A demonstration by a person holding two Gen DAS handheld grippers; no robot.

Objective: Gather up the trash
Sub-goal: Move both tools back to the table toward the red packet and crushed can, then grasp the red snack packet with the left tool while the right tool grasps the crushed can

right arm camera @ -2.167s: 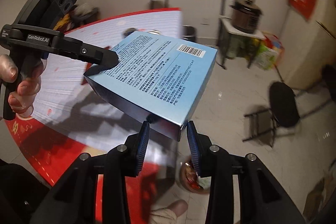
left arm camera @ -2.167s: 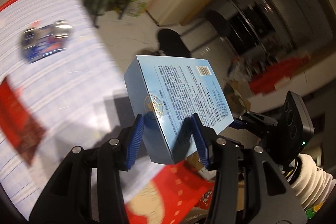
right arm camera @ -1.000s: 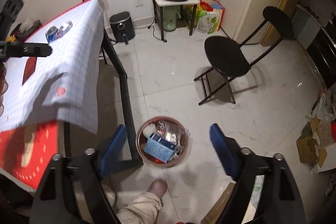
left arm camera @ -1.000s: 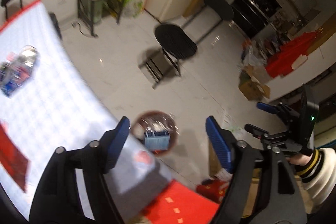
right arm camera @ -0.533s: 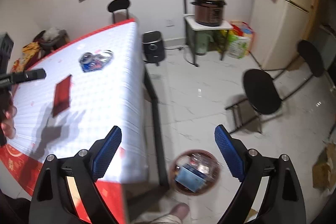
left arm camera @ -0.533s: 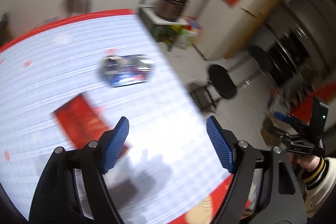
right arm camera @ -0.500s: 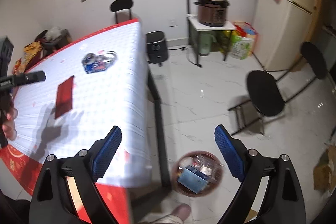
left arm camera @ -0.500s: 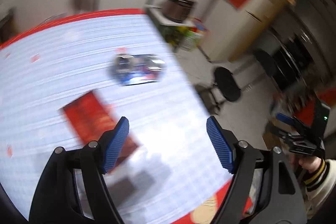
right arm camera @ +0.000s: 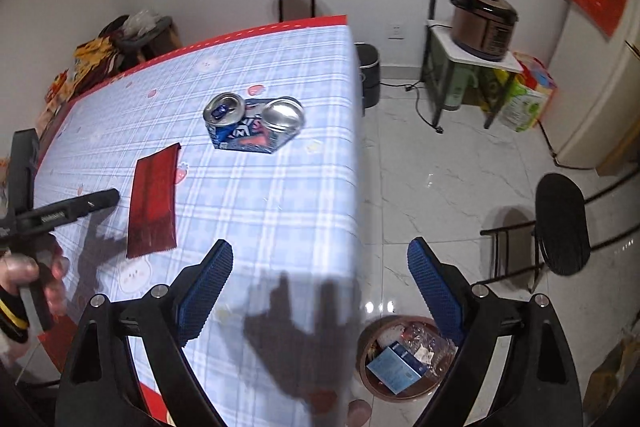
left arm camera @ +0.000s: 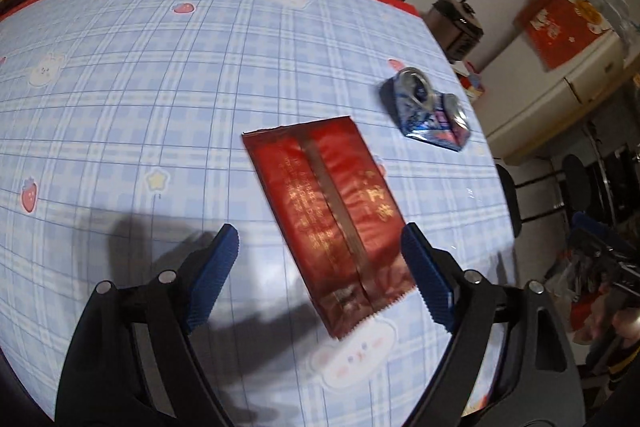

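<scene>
Blue box (right arm camera: 394, 367) now binned, right-view only

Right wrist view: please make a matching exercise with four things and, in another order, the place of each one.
Things:
1. red wrapper
2. crushed can
3. blue box
4. brown cooker

Places:
A. inside the bin on the floor
B. on a small white-topped stand by the wall
C. flat on the tablecloth, nearest the left gripper
D. on the tablecloth, closer to the table's far end

Pairs: 1-C, 2-D, 3-A, 4-B
</scene>
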